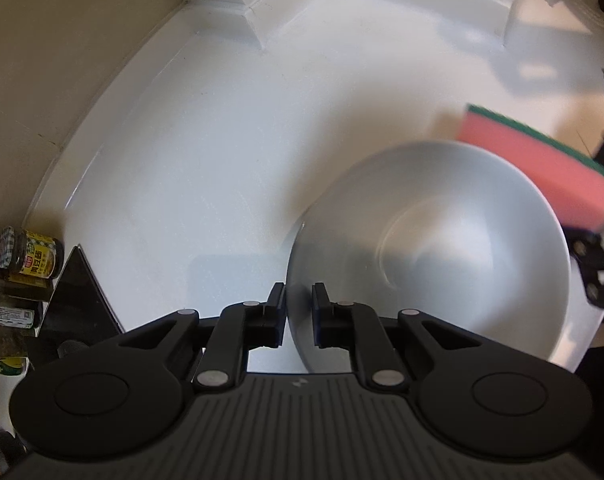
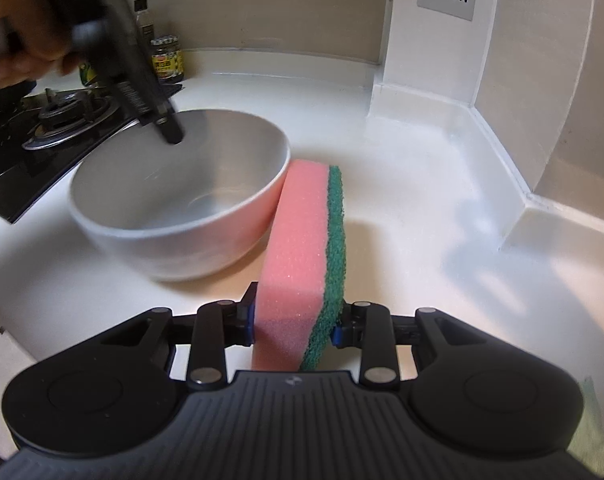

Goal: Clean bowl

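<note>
The right tool pinches a soft pink-and-green sponge; the left tool clamps the white ceramic bowl's rim; likely slippery, breakable, best gripped there.

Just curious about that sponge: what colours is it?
The sponge is pink foam with a green scouring layer on one side, clearest in the right wrist view.

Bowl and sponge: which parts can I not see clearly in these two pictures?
- Bowl near rim, left wrist view: hidden behind the left gripper.
- Sponge, left wrist view: blurred, cut by the right edge.
- Jar label, right wrist view: too small to read.
- Left gripper, right wrist view: motion-blurred.
</note>
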A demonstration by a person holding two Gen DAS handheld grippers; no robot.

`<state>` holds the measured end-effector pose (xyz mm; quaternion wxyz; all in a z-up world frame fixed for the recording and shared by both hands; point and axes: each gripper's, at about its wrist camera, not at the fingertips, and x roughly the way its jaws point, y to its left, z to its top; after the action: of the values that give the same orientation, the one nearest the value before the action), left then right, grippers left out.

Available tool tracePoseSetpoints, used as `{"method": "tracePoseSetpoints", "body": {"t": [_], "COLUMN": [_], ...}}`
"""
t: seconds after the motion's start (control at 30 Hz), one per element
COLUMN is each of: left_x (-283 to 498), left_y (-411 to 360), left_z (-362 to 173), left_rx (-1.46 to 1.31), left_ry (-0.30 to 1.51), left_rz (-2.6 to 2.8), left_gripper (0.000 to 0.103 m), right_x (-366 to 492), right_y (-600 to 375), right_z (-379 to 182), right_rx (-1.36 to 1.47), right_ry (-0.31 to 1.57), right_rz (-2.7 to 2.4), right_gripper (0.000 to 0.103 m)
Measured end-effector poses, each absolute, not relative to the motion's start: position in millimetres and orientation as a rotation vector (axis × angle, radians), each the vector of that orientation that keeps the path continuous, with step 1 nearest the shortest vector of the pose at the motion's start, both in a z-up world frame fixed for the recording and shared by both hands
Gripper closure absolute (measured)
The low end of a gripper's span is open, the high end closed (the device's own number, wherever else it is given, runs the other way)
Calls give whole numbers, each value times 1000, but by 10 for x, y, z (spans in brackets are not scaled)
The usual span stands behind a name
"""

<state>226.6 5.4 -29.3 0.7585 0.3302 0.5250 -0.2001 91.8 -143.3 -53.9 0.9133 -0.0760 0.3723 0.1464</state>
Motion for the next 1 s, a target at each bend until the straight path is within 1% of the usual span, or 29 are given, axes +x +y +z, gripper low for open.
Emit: {"method": "tracePoseSetpoints", "body": {"t": [0.07, 0.17, 0.2, 0.23, 0.37, 0.47, 0.5, 0.53, 0.8, 1.0], "left_x": [2249, 2233, 2227, 2219, 2245, 2290, 2305, 2322, 2479, 2582], "left_y": [75, 97, 91, 74, -30, -102, -125, -142, -73, 105], "left_z": [-280, -255, -235, -225, -212, -248, -262, -267, -214, -205], "left_rx": [728, 752, 780, 809, 909, 940, 942, 932, 738, 623], "left_ry": [1146, 1121, 1085, 1066, 1006, 1004, 1013, 1025, 1108, 1120], "left_rz": [-461, -505, -527, -540, -629, -666, -674, -675, -591, -463], "left_gripper": [89, 85, 79, 78, 79, 80, 83, 89, 90, 89], "right_x": [981, 1029, 1030, 1032, 1045, 1045, 1044, 1042, 1024, 905], "right_y": [-1422, -1431, -1433, -1435, -1442, -1441, -1440, -1441, -1458, -1430], "right_z": [-557, -589, -595, -600, -602, -598, -597, -597, -612, -577], "right_rx": [-165, -185, -190, -195, -192, -193, -193, -193, -179, -161], "right_ry": [761, 755, 753, 753, 758, 760, 760, 760, 760, 772], "right_rz": [302, 311, 315, 319, 320, 318, 318, 318, 322, 321], "right_gripper": [75, 75, 75, 75, 75, 75, 75, 75, 75, 75]}}
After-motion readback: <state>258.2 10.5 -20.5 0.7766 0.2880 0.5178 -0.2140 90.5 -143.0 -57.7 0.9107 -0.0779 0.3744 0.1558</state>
